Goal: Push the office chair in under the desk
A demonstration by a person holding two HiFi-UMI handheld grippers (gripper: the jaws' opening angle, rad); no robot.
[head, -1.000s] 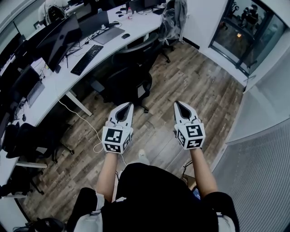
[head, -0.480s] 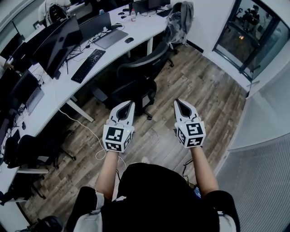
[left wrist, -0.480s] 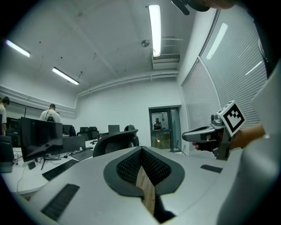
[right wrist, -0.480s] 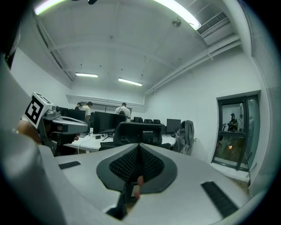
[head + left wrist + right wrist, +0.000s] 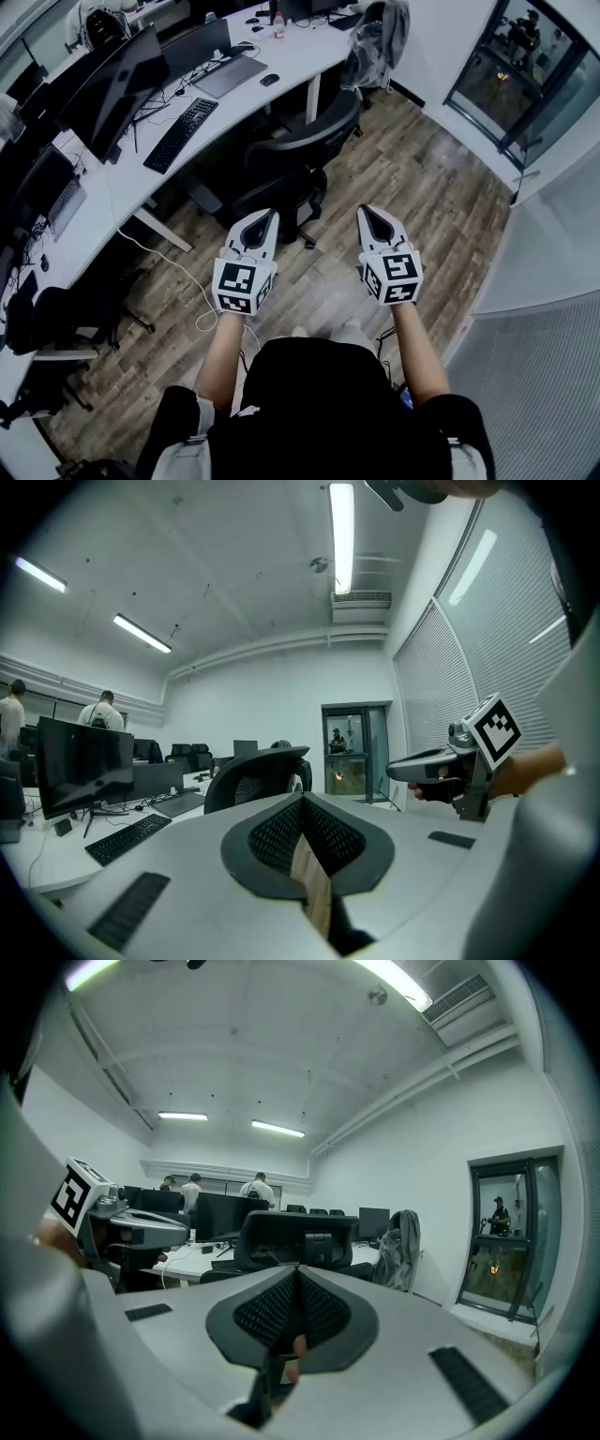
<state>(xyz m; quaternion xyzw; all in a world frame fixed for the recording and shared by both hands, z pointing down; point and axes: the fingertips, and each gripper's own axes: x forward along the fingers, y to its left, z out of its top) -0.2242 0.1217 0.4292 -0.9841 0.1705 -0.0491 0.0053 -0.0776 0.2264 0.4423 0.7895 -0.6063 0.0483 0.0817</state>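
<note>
I saw both grippers side by side, apart, in the lower centre of the head view. The left gripper (image 5: 263, 220) had its jaws pressed together on nothing, and so did the right gripper (image 5: 370, 216). The office chair (image 5: 298, 155) stood at upper centre, just beyond both tips and untouched, its backrest toward me. It was beside the edge of the white desk (image 5: 112, 187) along the upper left.
</note>
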